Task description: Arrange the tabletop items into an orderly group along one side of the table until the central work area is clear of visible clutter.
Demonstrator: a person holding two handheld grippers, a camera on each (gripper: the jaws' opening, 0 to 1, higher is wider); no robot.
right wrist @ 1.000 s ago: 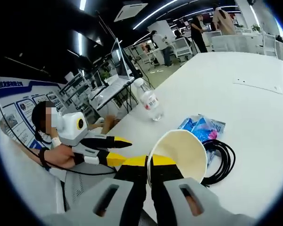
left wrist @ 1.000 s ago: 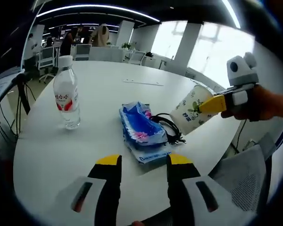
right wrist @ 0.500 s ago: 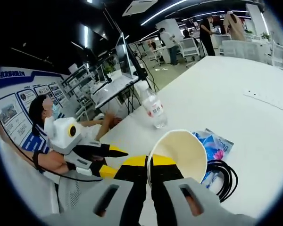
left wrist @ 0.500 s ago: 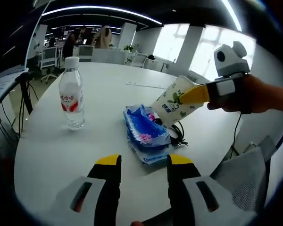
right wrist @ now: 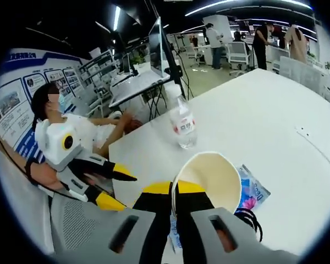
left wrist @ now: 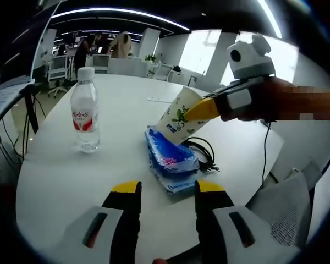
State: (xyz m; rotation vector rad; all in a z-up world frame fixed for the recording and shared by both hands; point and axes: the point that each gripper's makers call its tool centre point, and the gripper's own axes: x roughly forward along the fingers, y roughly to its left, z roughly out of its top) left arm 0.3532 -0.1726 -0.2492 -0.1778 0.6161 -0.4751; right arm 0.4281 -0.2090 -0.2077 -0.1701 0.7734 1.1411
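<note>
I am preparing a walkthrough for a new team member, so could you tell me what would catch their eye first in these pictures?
Most striking is the paper cup, held tilted above the blue packet by the right gripper, whose jaws pinch its rim. To the left on the white table stands an upright water bottle. A coil of black cable lies beside the packet, and the left gripper is open in front of it.

Bright window glare, ceiling strip lights, fisheye-warped edges
</note>
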